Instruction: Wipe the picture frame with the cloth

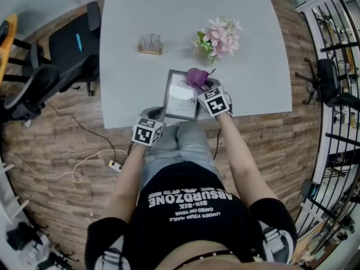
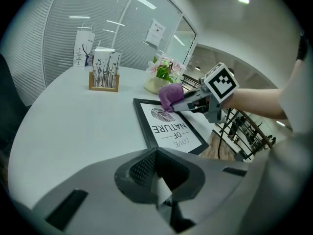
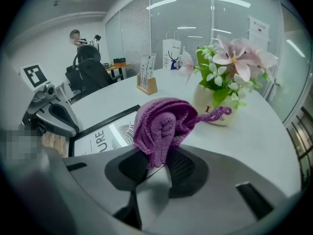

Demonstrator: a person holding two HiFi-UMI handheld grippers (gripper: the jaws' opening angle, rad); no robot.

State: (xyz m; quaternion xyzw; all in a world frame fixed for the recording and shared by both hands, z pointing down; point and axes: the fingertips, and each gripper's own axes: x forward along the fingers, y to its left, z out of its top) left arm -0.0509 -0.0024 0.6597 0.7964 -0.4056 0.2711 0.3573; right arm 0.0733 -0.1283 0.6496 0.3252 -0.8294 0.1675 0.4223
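A black picture frame (image 1: 181,94) with a white print lies flat near the table's front edge; it also shows in the left gripper view (image 2: 171,129) and the right gripper view (image 3: 105,131). My right gripper (image 1: 202,84) is shut on a bunched purple cloth (image 1: 196,76), which rests at the frame's far right corner. The cloth (image 3: 159,121) bulges out of the jaws (image 3: 155,163). My left gripper (image 1: 154,117) sits at the frame's near left corner by the table edge, its jaws (image 2: 159,180) shut with nothing between them. From that side the right gripper (image 2: 188,102) and cloth (image 2: 169,96) hover over the frame's top.
A pot of pink flowers (image 1: 216,38) stands just beyond the frame. A wooden card holder (image 1: 150,44) is at the back left. The grey table (image 1: 129,89) ends right before my lap. An office chair (image 1: 73,44) stands left; a metal rack (image 1: 332,66) stands right.
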